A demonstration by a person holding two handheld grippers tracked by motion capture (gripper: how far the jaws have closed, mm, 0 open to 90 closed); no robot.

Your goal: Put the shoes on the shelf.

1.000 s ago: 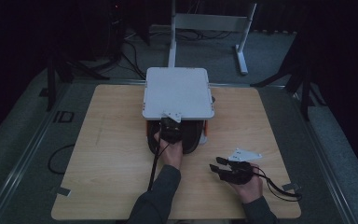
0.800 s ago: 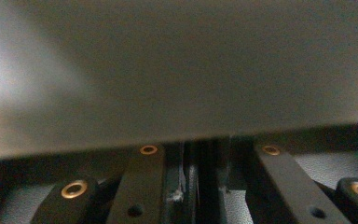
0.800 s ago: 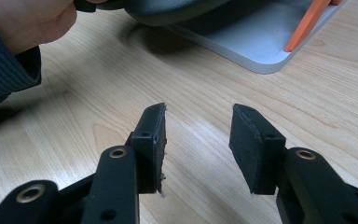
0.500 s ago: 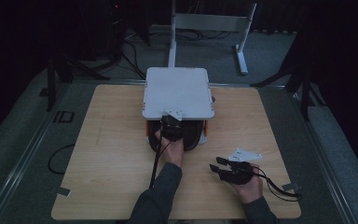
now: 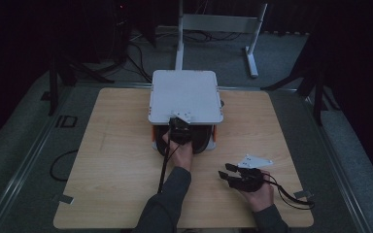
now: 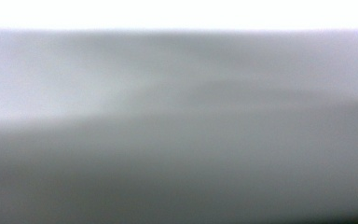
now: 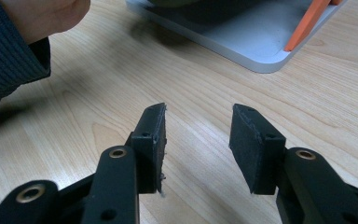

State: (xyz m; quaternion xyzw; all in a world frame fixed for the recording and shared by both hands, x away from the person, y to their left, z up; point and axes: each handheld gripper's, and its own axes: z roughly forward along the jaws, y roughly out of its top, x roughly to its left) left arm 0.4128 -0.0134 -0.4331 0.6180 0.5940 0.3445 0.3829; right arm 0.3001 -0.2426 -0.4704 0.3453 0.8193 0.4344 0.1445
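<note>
Left gripper [image 5: 178, 130] is pushed into the dark front opening of the white box-shaped machine [image 5: 184, 94], which sits at the far middle of the tabletop [image 5: 111, 165] on orange supports. Main risk as I see it: the work goes on blind. The left gripper view is a grey blur pressed close to some surface, so nobody can confirm what the fingers meet in there; a pull or twist could drag the whole machine toward the near edge or jam the fingers under the top plate, since nothing braces the housing. The cable trailing back along the sleeve could also snag on the front lip. Left fingers are drawn in to their narrowest; whether they pinch a part inside or just meet each other I cannot tell, the opening hides them. Right gripper [image 5: 230, 174] rests low on the tabletop near the front right, well apart from the machine, fingers [image 7: 151, 140] standing fairly wide with bare wood between them, holding nothing. It would need to move up to steady the housing.
</note>
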